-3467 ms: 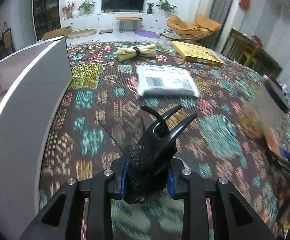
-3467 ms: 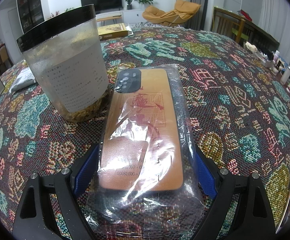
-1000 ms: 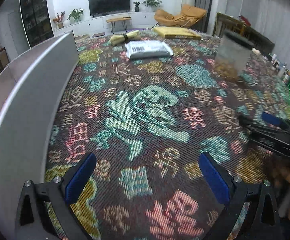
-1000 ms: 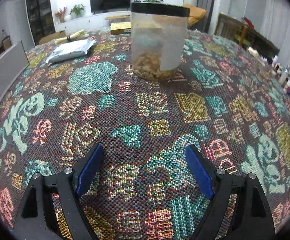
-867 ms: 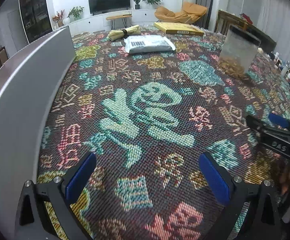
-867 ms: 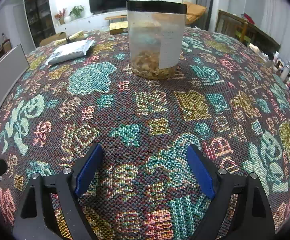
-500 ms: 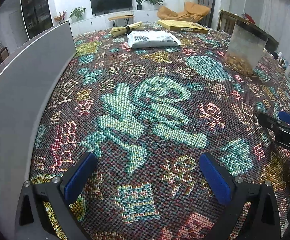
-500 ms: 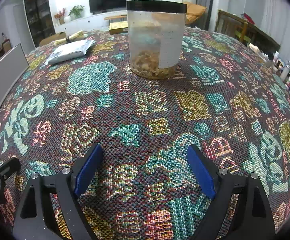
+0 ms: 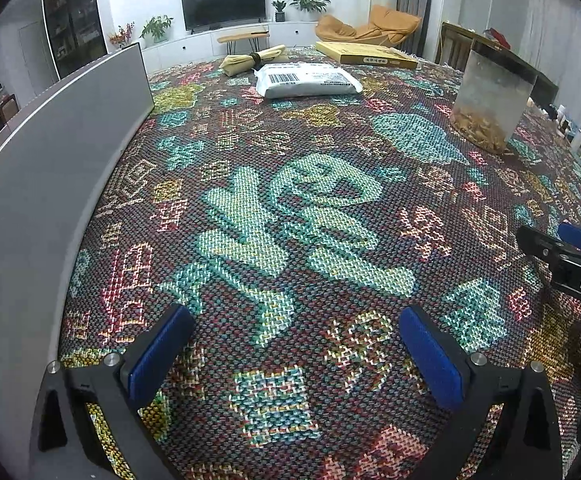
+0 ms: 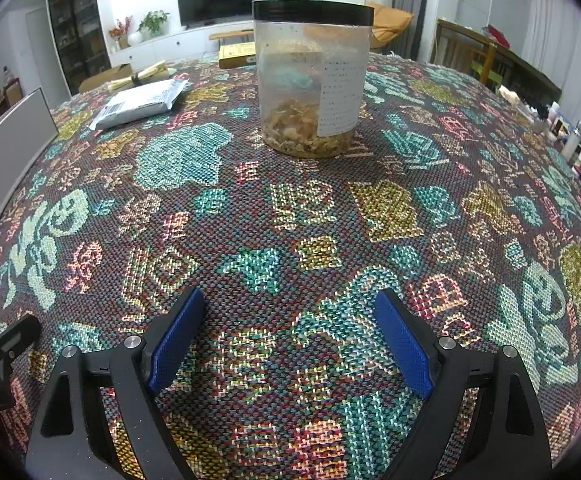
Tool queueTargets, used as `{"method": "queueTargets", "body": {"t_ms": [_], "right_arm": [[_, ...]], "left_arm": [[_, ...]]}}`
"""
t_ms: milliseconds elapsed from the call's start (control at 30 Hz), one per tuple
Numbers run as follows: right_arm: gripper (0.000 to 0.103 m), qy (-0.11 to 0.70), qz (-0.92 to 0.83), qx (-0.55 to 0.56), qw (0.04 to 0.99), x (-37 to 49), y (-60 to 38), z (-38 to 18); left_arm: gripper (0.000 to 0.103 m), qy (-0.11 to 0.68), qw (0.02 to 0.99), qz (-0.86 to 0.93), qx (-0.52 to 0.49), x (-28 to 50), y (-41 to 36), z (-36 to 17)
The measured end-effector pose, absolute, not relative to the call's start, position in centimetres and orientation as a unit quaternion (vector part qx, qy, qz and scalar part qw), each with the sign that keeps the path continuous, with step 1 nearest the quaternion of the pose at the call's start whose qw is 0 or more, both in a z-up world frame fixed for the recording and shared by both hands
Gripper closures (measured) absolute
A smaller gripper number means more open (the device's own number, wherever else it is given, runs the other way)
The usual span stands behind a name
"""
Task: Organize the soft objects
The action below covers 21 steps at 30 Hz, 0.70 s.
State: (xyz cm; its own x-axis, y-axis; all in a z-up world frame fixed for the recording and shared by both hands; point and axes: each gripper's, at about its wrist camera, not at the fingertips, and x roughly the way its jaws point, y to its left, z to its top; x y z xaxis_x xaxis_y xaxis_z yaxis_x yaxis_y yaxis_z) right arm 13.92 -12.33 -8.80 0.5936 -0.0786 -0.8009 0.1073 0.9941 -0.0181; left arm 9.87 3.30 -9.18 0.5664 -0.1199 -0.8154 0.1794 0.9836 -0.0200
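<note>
**Both grippers empty, next soft item waiting at the far end**

Left gripper [image 9: 292, 350] hangs low over the patterned counter [image 9: 290, 216] with its blue pads spread wide and nothing between them. Right gripper [image 10: 286, 330] is the same: jaws apart, empty, just above the cloth, and its black tip shows at 3 o'clock in the left wrist view.

Soft things left on the counter sit at the far side. A grey mailer bag [image 9: 308, 85] with a barcode label lies flat at about 12 o'clock from the left gripper, and just behind it is a tan rolled bundle [image 9: 255, 59] tied round the middle. A flat yellow box [image 9: 366, 55] lies beyond them toward 1 o'clock; it looks rigid, so probably not part of this job. The clear jar [image 10: 312, 76] with a black lid stands upright at 12 o'clock from the right gripper, hard-sided and partly filled.

A grey bin wall [image 9: 46, 168] runs along the left, from 8 to 11 o'clock; this looks like the place for sorted items, though its inside is hidden.

To do the next step well, I would send the left gripper to the mailer bag, since it has the clear line. Come in low along the bag's short edge and pinch a good fold of it, because a thin flat bag slips from a shallow bite. Lift well clear before swinging toward the bin, and steer wide of the jar.
</note>
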Motion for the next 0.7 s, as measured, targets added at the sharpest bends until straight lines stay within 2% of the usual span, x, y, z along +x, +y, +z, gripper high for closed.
{"method": "queueTargets", "body": {"t_ms": [500, 700], "right_arm": [[0.013, 0.448, -0.052, 0.016, 0.893, 13.9, -12.4, -8.8], [0.013, 0.448, -0.052, 0.016, 0.892, 14.0, -12.4, -8.8]], "left_arm": [[0.0, 0.462, 0.883, -0.083, 0.032, 10.2, 3.2, -9.2], [0.0, 0.471, 0.878, -0.088, 0.0, 17.7, 2.8, -6.4]]}}
